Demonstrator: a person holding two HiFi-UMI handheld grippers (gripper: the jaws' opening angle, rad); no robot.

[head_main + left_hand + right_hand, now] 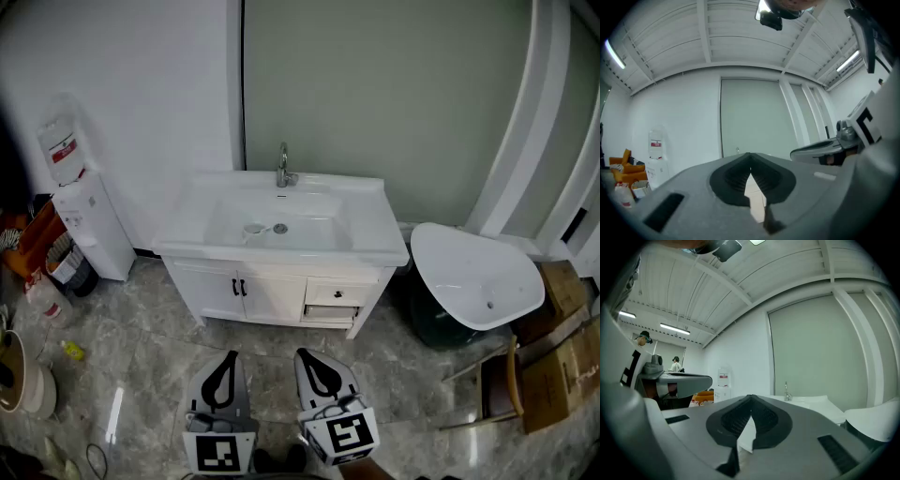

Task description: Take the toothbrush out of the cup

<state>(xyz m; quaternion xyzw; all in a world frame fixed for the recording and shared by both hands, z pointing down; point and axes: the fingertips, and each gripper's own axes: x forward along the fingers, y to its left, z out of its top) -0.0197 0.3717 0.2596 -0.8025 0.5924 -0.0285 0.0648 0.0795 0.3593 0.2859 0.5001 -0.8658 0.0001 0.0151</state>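
Left claw (229,358) and right claw (305,357) side by side, level, both pressed shut with nothing between. Well ahead, white counter (375,239); small pale cup (253,228) in basin (314,232), just left of drain (279,228). Toothbrush too small to make out.

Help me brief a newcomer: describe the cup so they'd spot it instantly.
Find the white vanity cabinet with a chrome tap over its white basin. The small pale round cup sits in that basin, left of the drain, the only loose thing there.
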